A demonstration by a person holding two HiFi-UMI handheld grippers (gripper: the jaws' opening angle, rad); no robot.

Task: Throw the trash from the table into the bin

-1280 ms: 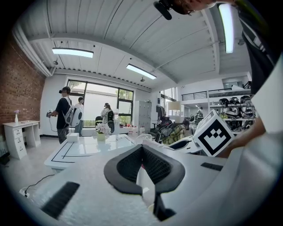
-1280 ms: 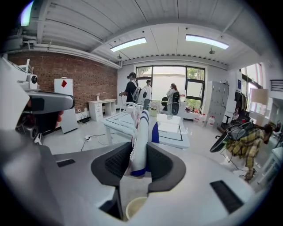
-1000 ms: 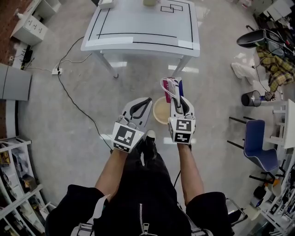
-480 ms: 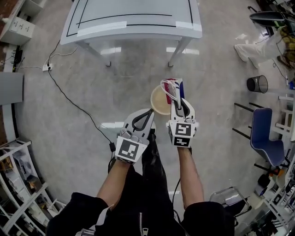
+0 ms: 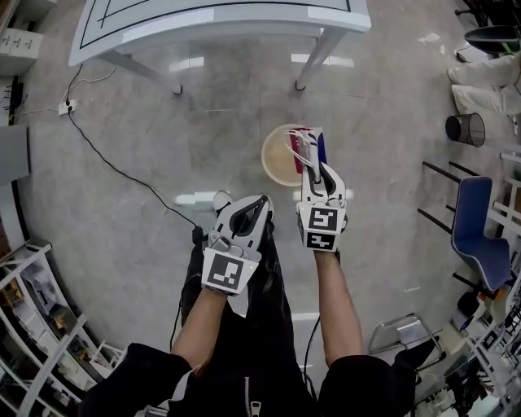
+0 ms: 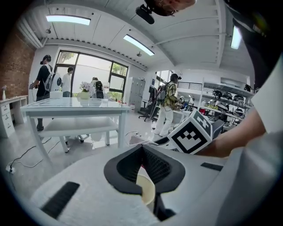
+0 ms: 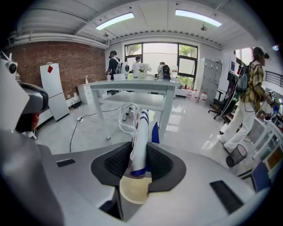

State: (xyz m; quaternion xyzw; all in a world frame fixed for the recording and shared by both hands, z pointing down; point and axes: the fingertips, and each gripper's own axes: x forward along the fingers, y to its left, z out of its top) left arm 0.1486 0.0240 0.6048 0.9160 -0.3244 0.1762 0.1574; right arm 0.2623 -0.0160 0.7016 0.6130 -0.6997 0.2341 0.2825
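White-and-blue trash (image 5: 307,145) is pinched in the jaws of the right gripper (image 5: 314,173), above the beige bin (image 5: 271,165) on the floor. The left gripper (image 5: 260,202) has its jaws pressed together, empty.

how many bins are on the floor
2: a cream bin on the floor near the table leg; a black mesh bin near the right edge, beyond the blue chair. Others may be hidden.

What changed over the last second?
Both hand-held grippers came down toward the floor; the right hand-held gripper now carries the white-and-blue packet over the tan bin, which shows more fully. The table slid to the head view's top edge. Unchanged: right grip on the packet; left hand-held gripper shut and empty.
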